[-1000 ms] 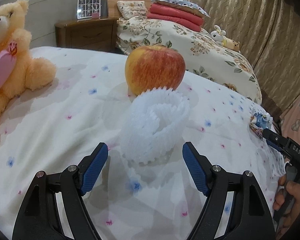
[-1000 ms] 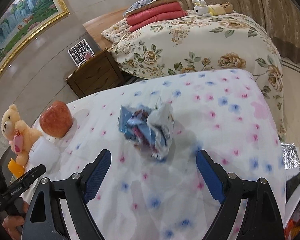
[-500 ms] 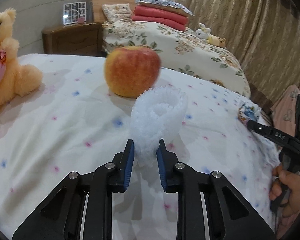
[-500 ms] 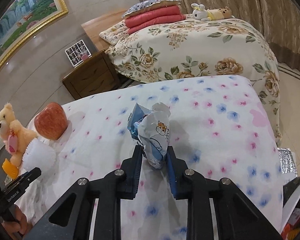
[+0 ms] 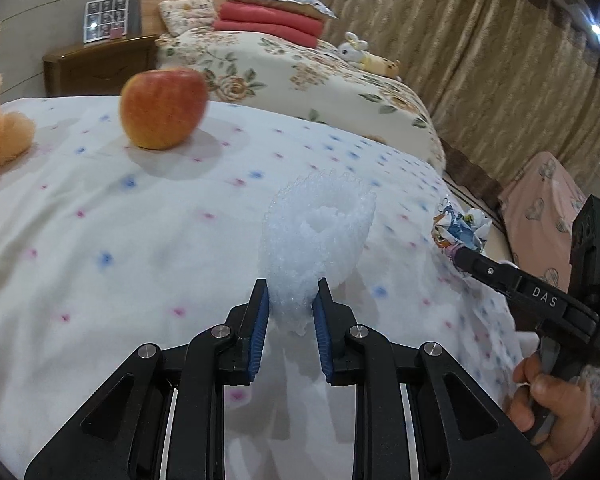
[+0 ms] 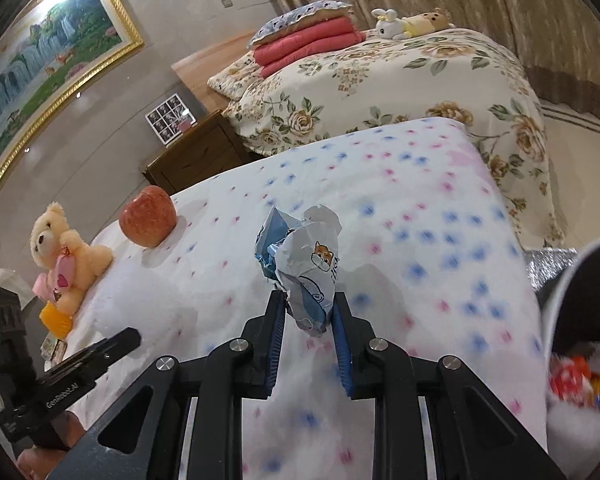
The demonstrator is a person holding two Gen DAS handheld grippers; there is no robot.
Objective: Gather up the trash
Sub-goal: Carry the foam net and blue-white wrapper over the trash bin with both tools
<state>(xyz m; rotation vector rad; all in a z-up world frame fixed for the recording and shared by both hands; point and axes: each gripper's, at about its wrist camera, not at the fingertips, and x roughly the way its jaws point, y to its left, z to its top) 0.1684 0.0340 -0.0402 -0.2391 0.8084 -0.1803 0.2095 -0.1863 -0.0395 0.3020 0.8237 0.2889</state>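
Bin (image 6: 556,308), right of bed (image 6: 420,208): colourful wrappers inside. Left gripper (image 5: 290,320) jaws clamp foam net (image 5: 316,236), upright. Right gripper (image 6: 308,332) jaws clamp crumpled wrapper (image 6: 304,264), upright.

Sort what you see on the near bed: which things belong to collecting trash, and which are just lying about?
Part of the job:
- white foam fruit net, clamped in the left hand-held gripper
- crumpled blue-and-white wrapper, clamped in the right hand-held gripper

Just lying about:
- apple
- teddy bear
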